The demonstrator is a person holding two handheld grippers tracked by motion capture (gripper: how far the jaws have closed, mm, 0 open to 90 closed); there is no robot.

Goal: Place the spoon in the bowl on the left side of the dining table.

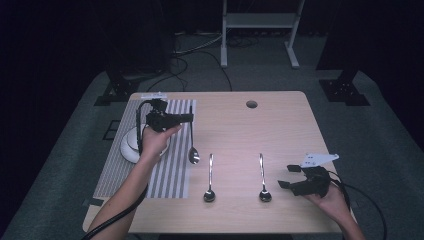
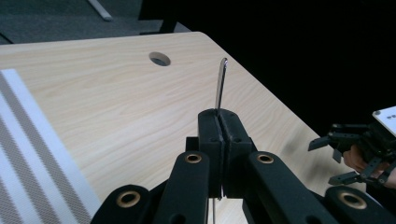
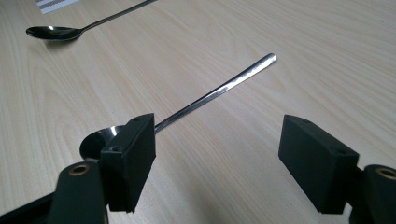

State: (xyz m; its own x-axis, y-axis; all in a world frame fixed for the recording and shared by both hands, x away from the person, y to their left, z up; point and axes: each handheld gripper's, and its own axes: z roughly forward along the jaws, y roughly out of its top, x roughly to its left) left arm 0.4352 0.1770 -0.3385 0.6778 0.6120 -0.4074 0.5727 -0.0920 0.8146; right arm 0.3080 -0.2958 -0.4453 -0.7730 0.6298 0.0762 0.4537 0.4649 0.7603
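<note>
Steel spoons, three of them: my left gripper (image 1: pixel 189 118) has its jaws pinched tight on the handle of the first spoon (image 1: pixel 192 145), which hangs over the right edge of the striped placemat (image 1: pixel 172 172), near the white bowl (image 1: pixel 131 144). My right gripper (image 1: pixel 286 176) sits wide open and empty just right of the right-hand spoon (image 1: pixel 263 180) on the wooden table (image 1: pixel 280 120), with the middle spoon (image 1: pixel 209 181) lying parallel beside it. I judge these light, rigid and slick, so I'd clamp mid-handle, square across the flat, not the rounded bowl end.
</note>
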